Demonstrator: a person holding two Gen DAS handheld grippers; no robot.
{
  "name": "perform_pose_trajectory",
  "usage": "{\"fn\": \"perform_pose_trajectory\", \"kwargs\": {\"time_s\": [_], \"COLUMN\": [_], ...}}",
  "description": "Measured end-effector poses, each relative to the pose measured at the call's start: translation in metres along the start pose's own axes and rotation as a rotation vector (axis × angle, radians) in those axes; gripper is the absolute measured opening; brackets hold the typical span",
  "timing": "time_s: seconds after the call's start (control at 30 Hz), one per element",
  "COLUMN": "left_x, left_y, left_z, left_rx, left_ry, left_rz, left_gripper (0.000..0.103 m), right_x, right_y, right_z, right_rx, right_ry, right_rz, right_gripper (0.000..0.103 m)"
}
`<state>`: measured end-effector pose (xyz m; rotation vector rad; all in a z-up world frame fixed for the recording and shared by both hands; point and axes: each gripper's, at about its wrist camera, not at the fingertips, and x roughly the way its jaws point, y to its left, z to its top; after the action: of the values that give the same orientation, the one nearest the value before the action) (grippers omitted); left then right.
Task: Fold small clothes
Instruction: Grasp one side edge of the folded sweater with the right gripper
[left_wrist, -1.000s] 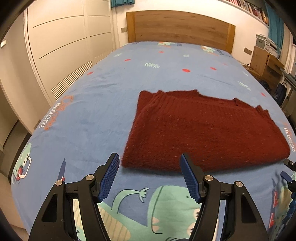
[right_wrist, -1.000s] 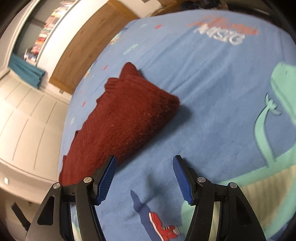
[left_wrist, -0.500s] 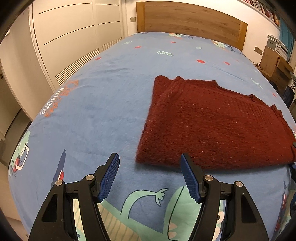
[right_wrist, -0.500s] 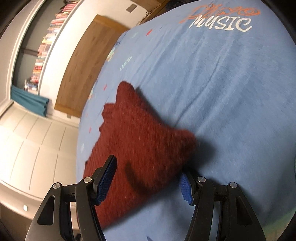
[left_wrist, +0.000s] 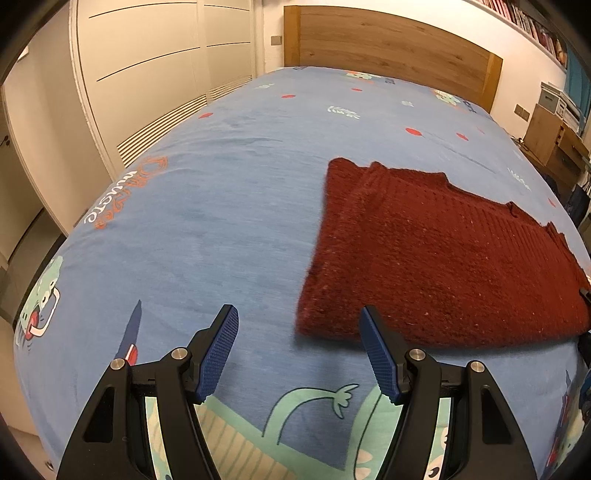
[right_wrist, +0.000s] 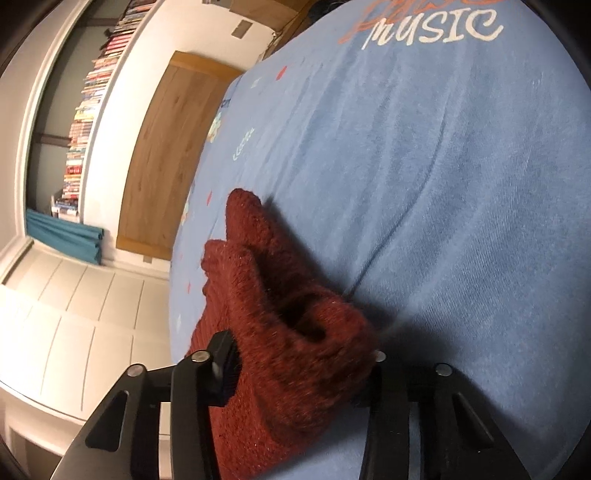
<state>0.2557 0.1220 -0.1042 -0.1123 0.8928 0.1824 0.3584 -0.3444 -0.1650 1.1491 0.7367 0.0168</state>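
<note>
In the left wrist view the left gripper (left_wrist: 299, 354) sits at lower centre, fingers spread wide over the blue bedsheet (left_wrist: 207, 206), gripping nothing. The dark red knit sweater (left_wrist: 436, 258) lies folded flat at right. In the right wrist view the right gripper (right_wrist: 301, 365) straddles the sweater's bunched corner at lower centre; whether it pinches, I cannot tell

Dark red sweater (left_wrist: 436, 254), dinosaur-print blue bedsheet (left_wrist: 229, 206)
</note>
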Motion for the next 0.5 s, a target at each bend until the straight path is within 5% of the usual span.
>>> {"fn": "perform_pose_trajectory", "kwargs": {"time_s": [0.5], "left_x": [-0.018], "left_y": [0.034], "left_z": [0.007], "left_rx": [-0.065], "left_ry": [-0.032], "left_rz": [-0.015], "left_gripper": [0.062], "right_x": [-0.01], "right_y": [0.05], "right_z": [0.001], "right_rx": [-0.008], "right_ry": [0.007], "right_rz": [0.086], "right_gripper": [0.028]}}
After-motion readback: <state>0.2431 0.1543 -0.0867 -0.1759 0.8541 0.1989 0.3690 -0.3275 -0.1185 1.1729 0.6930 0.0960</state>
